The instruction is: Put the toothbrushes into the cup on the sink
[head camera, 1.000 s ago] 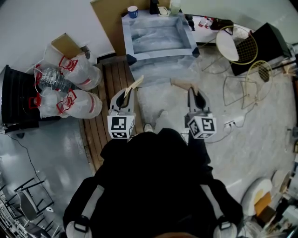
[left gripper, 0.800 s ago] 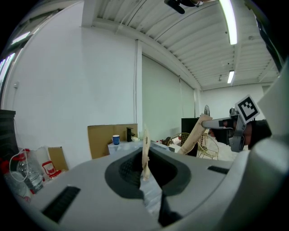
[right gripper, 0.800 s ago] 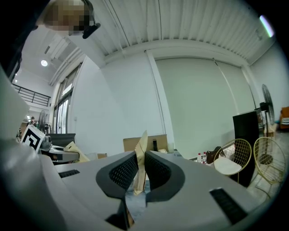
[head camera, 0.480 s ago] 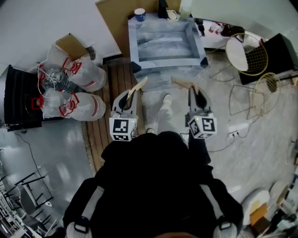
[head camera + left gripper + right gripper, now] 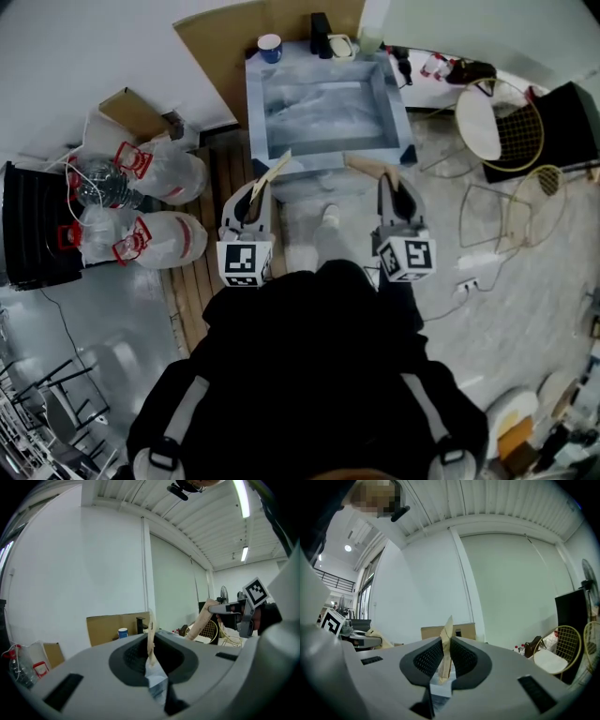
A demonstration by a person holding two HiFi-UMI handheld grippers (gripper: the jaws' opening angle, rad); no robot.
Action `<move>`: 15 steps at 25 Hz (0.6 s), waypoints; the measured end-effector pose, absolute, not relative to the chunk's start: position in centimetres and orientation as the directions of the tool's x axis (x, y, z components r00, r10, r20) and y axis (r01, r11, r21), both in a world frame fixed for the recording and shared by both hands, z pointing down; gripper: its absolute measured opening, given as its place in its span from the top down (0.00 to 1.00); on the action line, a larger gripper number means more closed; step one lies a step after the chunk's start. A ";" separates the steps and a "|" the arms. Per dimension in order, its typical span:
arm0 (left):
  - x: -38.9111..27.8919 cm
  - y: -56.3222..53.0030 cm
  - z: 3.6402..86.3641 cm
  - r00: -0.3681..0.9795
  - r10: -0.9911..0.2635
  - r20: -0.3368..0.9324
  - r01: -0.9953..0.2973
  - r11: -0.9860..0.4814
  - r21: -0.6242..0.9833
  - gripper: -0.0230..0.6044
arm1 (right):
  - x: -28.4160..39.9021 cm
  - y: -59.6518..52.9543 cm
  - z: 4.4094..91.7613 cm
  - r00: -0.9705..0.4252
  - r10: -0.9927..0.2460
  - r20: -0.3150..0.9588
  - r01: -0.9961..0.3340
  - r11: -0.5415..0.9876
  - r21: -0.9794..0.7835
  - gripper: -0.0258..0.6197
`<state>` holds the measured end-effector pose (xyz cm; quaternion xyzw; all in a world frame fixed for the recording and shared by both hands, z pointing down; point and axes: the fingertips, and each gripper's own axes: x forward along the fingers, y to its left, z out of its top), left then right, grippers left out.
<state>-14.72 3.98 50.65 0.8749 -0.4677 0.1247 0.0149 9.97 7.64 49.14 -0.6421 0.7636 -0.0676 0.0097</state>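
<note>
A grey-blue sink (image 5: 255, 112) stands ahead in the head view, with a blue cup (image 5: 270, 47) on its back left corner. My left gripper (image 5: 260, 190) is shut on a toothbrush in a beige paper pack (image 5: 276, 170) that points at the sink's front rim. My right gripper (image 5: 395, 184) is shut on a second beige-packed toothbrush (image 5: 367, 167), also just short of the rim. In the left gripper view the pack (image 5: 151, 637) stands between the jaws and the cup (image 5: 123, 633) is far ahead. In the right gripper view the other pack (image 5: 446, 632) sits pinched upright.
Large clear water jugs (image 5: 155, 173) and a black crate (image 5: 37, 220) lie at the left beside a wooden slatted board (image 5: 202, 267). Cardboard (image 5: 220, 37) leans behind the sink. Wire chairs (image 5: 497, 108) and a white cable (image 5: 473, 262) are at the right.
The person has stepped forward, so the sink's front rim is now close to both toothbrush tips. Both grippers stay shut on their packs, held level as before.
</note>
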 end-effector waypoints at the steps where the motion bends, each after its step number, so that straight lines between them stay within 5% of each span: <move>1: -14.4 2.7 50.6 0.528 -0.817 0.231 -0.824 -0.559 -0.092 0.92 | 10.4 6.5 49.0 -0.175 -0.982 0.069 -0.980 0.167 -0.113 0.89; 15: -10.0 -10.7 48.9 0.452 -0.853 0.259 -0.872 -0.484 -0.070 0.92 | 15.4 -8.6 46.9 -0.246 -0.965 0.095 -0.966 0.236 -0.109 0.89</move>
